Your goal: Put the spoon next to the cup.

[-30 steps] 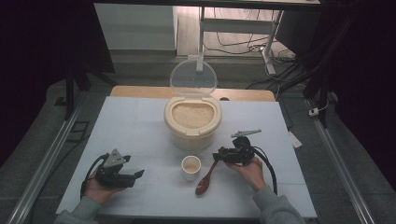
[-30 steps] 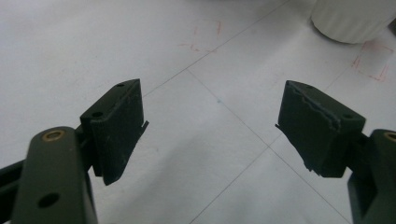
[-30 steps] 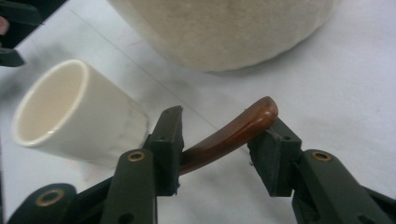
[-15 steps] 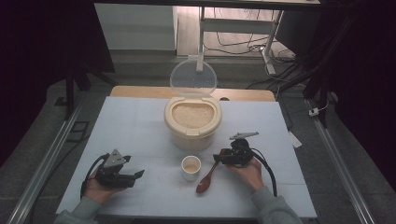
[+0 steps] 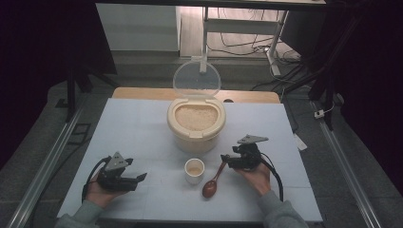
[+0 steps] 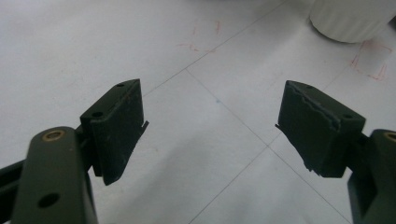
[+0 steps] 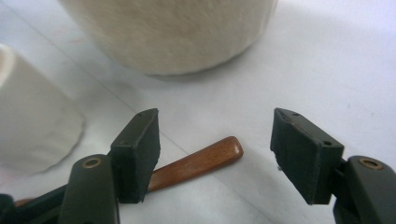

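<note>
A cream rice container (image 5: pixel 195 123) with its clear lid (image 5: pixel 196 80) raised stands at the table's middle, full of rice. In front of it sits a small white cup (image 5: pixel 194 170). A brown wooden spoon (image 5: pixel 213 180) lies flat on the table right of the cup. My right gripper (image 5: pixel 225 160) is open at the spoon's handle end; the handle tip (image 7: pixel 219 154) lies between the jaws, untouched. My left gripper (image 5: pixel 141 178) rests open near the front left, jaws wide over bare table (image 6: pixel 210 121).
The cup's base (image 6: pixel 350 18) appears at the top right of the left gripper view. A wooden board (image 5: pixel 142 93) lies behind the white table top (image 5: pixel 133 128). Metal rails (image 5: pixel 43 166) run along both table sides, with cables on the floor behind.
The right gripper lowered the spoon to the table and opened, letting it go. The left gripper stayed still.
</note>
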The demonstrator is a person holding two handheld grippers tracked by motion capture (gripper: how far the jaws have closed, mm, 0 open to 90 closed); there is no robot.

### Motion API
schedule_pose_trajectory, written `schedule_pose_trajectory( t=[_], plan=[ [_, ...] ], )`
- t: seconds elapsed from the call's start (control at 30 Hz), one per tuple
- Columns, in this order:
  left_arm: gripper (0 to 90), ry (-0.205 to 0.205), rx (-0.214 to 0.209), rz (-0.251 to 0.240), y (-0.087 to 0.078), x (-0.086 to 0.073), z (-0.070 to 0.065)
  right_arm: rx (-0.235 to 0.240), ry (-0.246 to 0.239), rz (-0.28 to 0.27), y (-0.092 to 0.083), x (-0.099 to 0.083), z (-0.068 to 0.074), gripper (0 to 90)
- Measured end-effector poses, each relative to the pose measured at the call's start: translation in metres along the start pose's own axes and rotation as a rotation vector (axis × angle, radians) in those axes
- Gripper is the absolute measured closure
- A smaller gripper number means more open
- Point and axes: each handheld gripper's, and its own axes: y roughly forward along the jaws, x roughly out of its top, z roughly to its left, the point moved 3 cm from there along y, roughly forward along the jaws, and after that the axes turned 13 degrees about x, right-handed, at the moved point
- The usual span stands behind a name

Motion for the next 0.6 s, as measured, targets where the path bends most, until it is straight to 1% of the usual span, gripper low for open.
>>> schedule_pose_trajectory(
  t=[0.1,0.13,0.17,0.23,0.3,0.4,0.5,0.6],
  plan=[
    [22.6,-0.001,-0.001,-0.002,0.000,0.000,0.000,0.017,-0.045,-0.023,-0.010,-0.002,0.006,34.8],
    [22.6,-0.002,-0.001,-0.003,0.000,0.000,0.000,0.022,-0.073,-0.036,-0.015,-0.004,0.009,35.2],
    [22.6,-0.002,-0.001,-0.003,-0.001,0.000,0.000,0.023,-0.087,-0.037,-0.019,-0.006,0.011,35.7],
    [22.6,-0.003,0.000,-0.004,-0.001,0.000,0.000,0.031,-0.099,-0.053,-0.026,-0.012,0.013,36.3],
    [22.6,-0.002,-0.001,-0.004,-0.001,0.000,0.000,0.040,-0.106,-0.060,-0.034,-0.017,0.015,36.7],
    [22.6,-0.002,-0.001,-0.005,-0.001,0.001,0.000,0.043,-0.096,-0.067,-0.045,-0.027,0.015,37.0],
    [22.6,-0.003,-0.001,-0.006,-0.001,0.001,0.000,0.037,-0.089,-0.080,-0.056,-0.037,0.013,37.6],
    [22.6,-0.005,-0.003,-0.009,-0.001,0.001,0.000,0.032,-0.092,-0.090,-0.067,-0.046,0.013,37.9]
  ],
)
